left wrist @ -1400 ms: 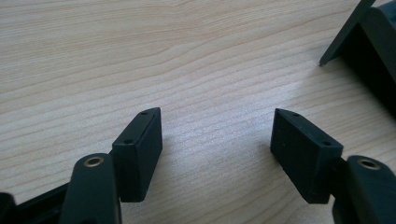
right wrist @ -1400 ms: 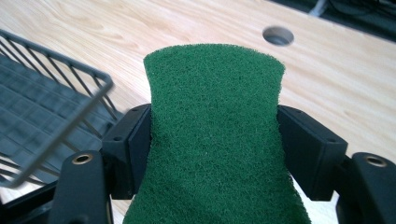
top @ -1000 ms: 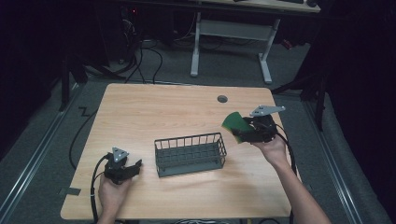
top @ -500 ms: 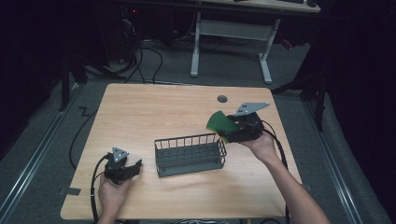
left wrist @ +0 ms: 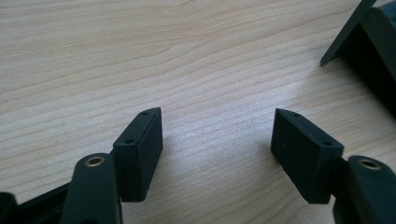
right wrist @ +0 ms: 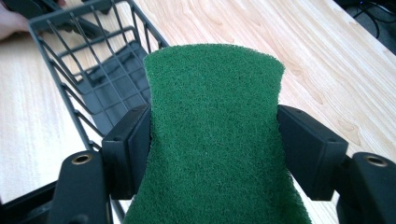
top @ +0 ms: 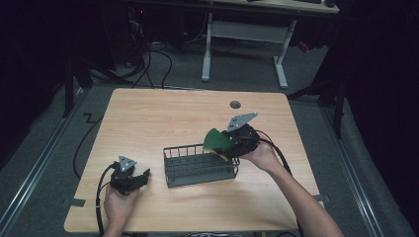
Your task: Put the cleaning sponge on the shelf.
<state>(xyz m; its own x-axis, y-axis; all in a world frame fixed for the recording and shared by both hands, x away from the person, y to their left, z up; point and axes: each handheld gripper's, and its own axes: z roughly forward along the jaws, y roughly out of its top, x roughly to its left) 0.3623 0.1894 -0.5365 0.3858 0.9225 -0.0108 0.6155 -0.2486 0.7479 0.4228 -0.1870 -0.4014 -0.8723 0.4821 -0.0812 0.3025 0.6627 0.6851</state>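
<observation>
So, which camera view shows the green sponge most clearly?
The right gripper view: the green sponge appears close, squeezed between the right gripper's jaws. The high view shows it small, over the wire basket's end. The left gripper view shows table wood.

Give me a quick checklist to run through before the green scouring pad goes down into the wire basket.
1. Grip on the green scouring pad: ok. The right gripper has both jaws pressed against its sides, pinching it in.
2. Pad over the wire basket: ok, roughly. In the high view it hangs at the basket's right end, above the rim.
3. Basket floor free: cannot tell. The right gripper view shows a dark flat shape on the bottom.
4. Left gripper out of the way: ok. It rests open on the table, left of the basket.
5. Basket steadied: not ok. Nothing holds it.
</observation>
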